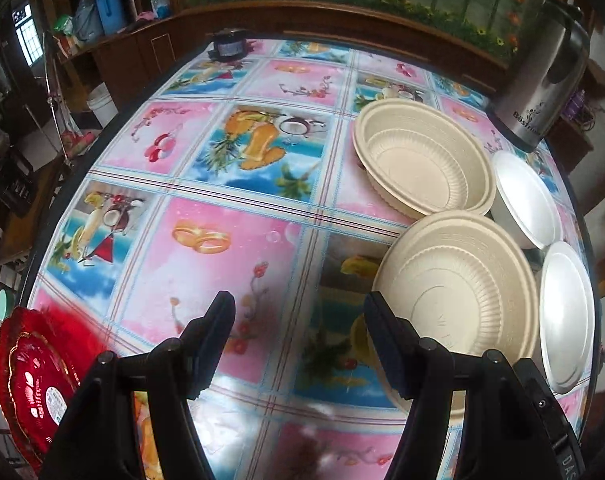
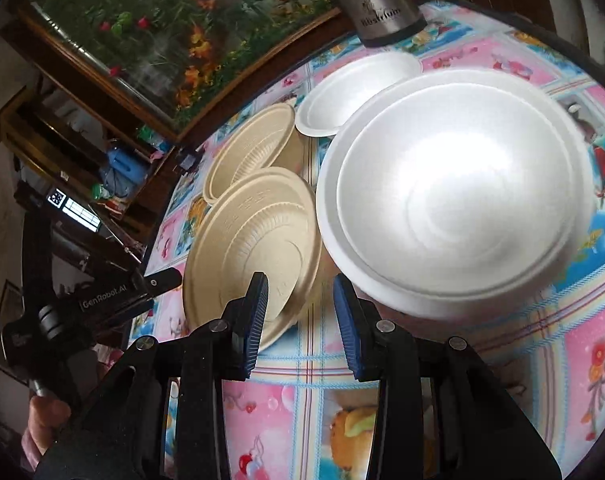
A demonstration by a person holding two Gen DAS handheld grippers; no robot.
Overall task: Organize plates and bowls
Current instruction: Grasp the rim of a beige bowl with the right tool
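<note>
Counter [image 1: 230,240] – glossy cover in pink and blue squares with fruit, ring and flower prints, striped grid lines between. Two beige bowls [image 1: 422,160] [image 1: 458,280] with ribbed walls. Two plain white foam bowls [image 1: 526,200] [image 1: 566,316]. Red plate [image 1: 34,380], far left, gold-edged scalloped rim. Silver kettle [image 1: 542,80] – black lettering. Right gripper [image 2: 300,320]: black, blue ridged pads [image 2: 256,320].

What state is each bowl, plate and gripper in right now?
Near beige ribbed bowl: upright, empty, rim overlapping the far one.
Far beige ribbed bowl: upright, empty.
Small white foam bowl: upright, empty.
Large white foam bowl: upright, empty.
Red plastic plate: at the table edge.
Left gripper: open, holding nothing.
Right gripper: open, holding nothing.
</note>
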